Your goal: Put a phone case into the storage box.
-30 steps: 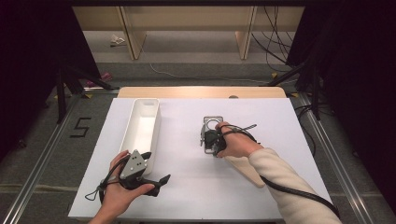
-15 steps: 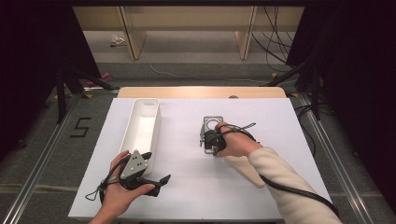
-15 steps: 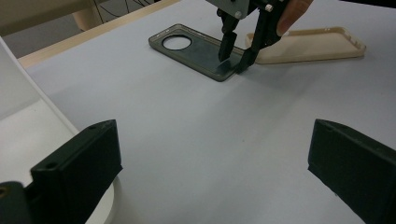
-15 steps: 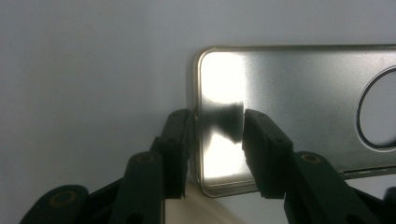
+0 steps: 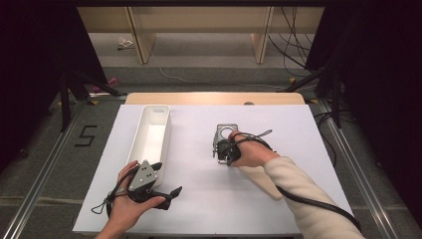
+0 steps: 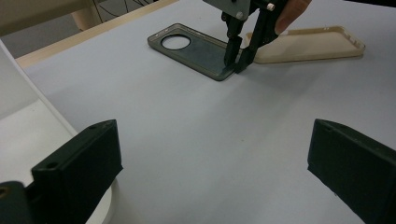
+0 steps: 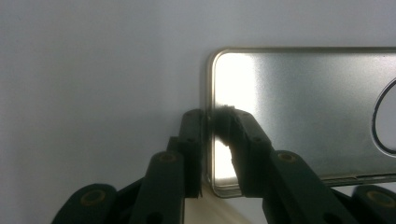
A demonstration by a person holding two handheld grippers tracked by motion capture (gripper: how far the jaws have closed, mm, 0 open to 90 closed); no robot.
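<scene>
Dark translucent phone case with round camera hole (image 5: 225, 138) lies flat on white table sheet (image 5: 199, 199), right of long white plastic tray (image 5: 154, 132); right gripper (image 7: 212, 122) jaws just closing, one finger (image 7: 192, 140) outside case's short end wall, other inside, wall pinched between; beige phone case (image 6: 308, 44) just beside dark case; left gripper (image 5: 149, 181) near tray's near end, jaws spread wide, nothing between.

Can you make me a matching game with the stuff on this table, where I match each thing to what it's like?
Things:
1. grey phone case
2. beige phone case
3. white tray
4. left gripper

States:
A. jaws wide apart, nothing between them
B. edge pinched by the right gripper
C. long and empty
D. lying behind the dark case

Pairs: 1-B, 2-D, 3-C, 4-A
</scene>
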